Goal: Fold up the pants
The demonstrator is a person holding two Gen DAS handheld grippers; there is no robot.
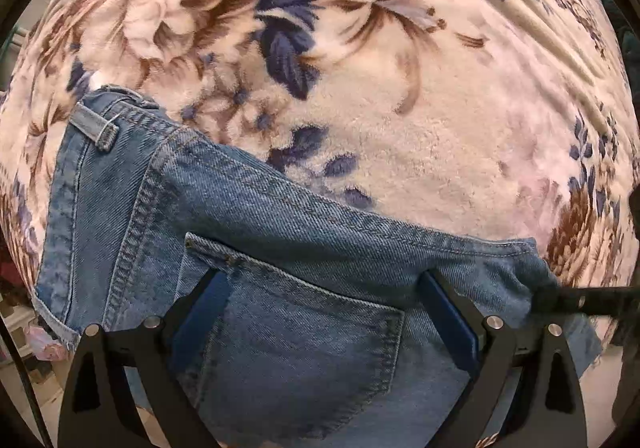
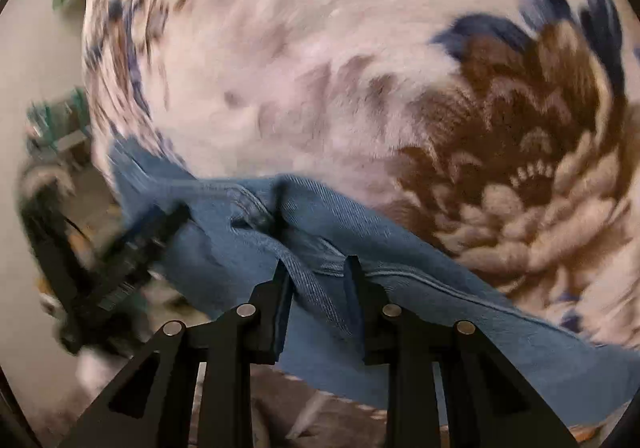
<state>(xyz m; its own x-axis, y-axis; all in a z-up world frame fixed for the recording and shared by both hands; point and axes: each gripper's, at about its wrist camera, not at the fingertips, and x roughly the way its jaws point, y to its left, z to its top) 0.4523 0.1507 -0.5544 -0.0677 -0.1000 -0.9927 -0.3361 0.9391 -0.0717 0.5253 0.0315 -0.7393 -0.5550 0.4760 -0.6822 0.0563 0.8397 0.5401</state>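
Denim of the jeans [image 2: 312, 288] is pinched between right fingers [image 2: 356, 280]; left fingers [image 1: 208, 288] are spread wide over the pocket [image 1: 304, 328], on a blanket [image 1: 400, 128].

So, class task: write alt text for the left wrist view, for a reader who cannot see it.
Blue jeans lie on a floral blanket, waistband and back pocket showing. The left gripper hangs over the pocket, fingers wide apart.
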